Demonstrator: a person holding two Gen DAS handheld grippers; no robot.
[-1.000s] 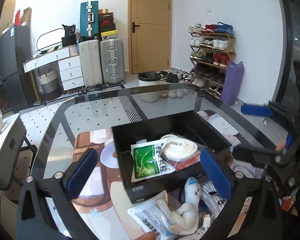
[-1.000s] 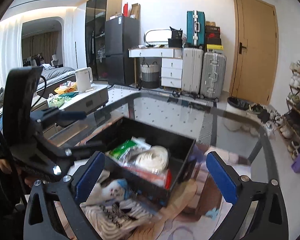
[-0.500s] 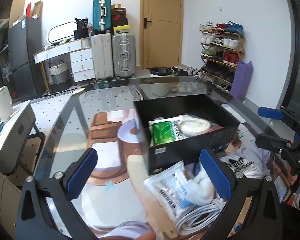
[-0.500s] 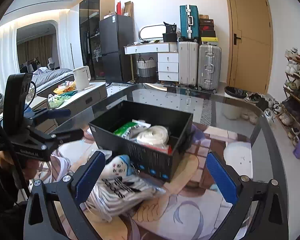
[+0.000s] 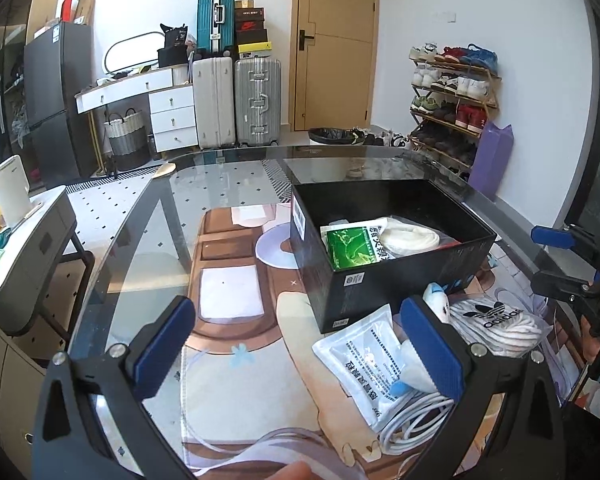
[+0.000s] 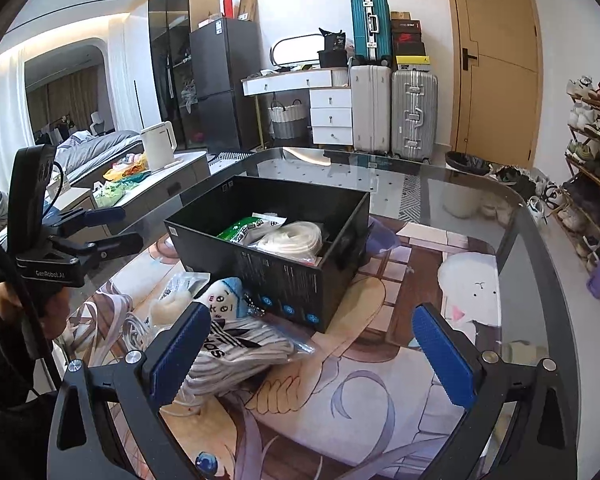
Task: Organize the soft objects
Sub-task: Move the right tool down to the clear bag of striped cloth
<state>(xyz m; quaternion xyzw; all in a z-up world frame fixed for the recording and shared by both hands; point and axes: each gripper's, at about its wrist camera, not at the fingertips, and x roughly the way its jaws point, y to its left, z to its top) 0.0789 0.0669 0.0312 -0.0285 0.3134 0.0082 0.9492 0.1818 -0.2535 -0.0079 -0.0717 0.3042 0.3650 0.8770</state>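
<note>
From my left wrist view, the open black cardboard box sits right of centre on the glass worktop, holding a green-printed white packet and a coil of cream cord in clear wrap. Below it, at lower right, lie a flat white sealed pouch with black print, a small white plush doll with a blue cap, a striped white bundle with a black trefoil logo and a looped white cable. My left gripper has its fingers wide and empty; the pouch sits just inside the right finger.

The right wrist view alone shows the doll's printed face, at centre left against the box's near wall. The striped bundle lies just behind the left finger. My right gripper is spread wide, gripping nothing. At left edge, the other gripper's fingers are parted.
</note>
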